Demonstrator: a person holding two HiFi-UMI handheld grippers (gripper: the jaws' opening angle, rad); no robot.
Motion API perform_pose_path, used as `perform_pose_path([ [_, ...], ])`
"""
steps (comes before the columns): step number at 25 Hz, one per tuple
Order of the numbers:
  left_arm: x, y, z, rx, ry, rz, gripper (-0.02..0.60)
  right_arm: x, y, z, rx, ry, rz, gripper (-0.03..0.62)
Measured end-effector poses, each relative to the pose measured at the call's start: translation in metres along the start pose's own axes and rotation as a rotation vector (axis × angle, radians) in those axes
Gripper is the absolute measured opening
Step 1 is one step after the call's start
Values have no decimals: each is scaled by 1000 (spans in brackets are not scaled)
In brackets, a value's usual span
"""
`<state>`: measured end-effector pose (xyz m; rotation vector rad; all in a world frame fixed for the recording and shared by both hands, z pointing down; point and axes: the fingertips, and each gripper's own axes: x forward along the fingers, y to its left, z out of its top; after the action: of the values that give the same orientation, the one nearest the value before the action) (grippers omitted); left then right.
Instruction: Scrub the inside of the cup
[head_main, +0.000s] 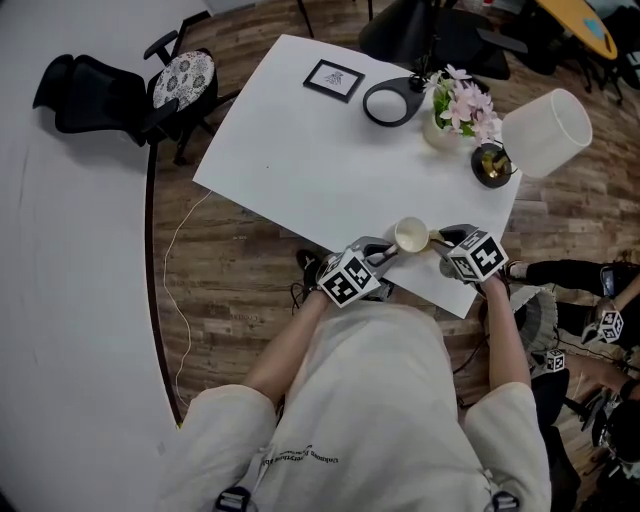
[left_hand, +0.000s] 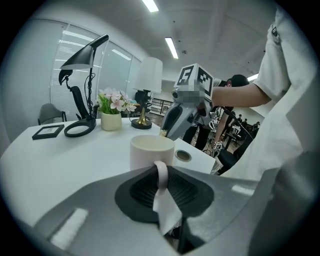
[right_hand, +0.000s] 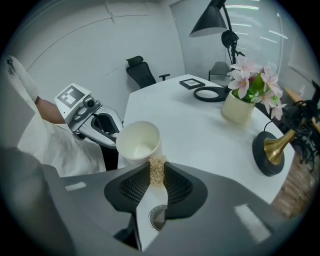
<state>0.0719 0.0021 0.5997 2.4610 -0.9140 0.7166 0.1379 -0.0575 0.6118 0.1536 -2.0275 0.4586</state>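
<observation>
Tan scrubber (right_hand: 157, 169) mostly hidden inside clamped right gripper (right_hand: 157, 179); left gripper (left_hand: 161, 181) pinches cup handle (left_hand: 161, 171).

No words or numbers can be read here. The person's shirt (head_main: 305, 456) has one thin line of print, but it is too small to read. The left cube (head_main: 348, 279) and the right cube (head_main: 473, 256) show black and white squares, not letters. The little frame (head_main: 334, 79) at the far left of the table (head_main: 290, 160) holds a dark drawing, too tiny to tell.
</observation>
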Motion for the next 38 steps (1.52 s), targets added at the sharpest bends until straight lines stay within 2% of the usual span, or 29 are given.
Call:
perform_pose_path([
  [9, -9, 4, -5, 117, 53, -95, 49, 10, -14, 34, 81, -43, 21, 106],
  [17, -10, 8, -3, 193, 79, -125, 49, 16, -19, 62, 98, -41, 69, 106],
  [28, -7, 14, -2, 200, 91, -81, 49, 30, -7, 96, -21, 47, 138, 106],
  [38, -5, 19, 2, 147, 92, -8, 49, 44, 35, 116, -137, 149, 211, 106],
])
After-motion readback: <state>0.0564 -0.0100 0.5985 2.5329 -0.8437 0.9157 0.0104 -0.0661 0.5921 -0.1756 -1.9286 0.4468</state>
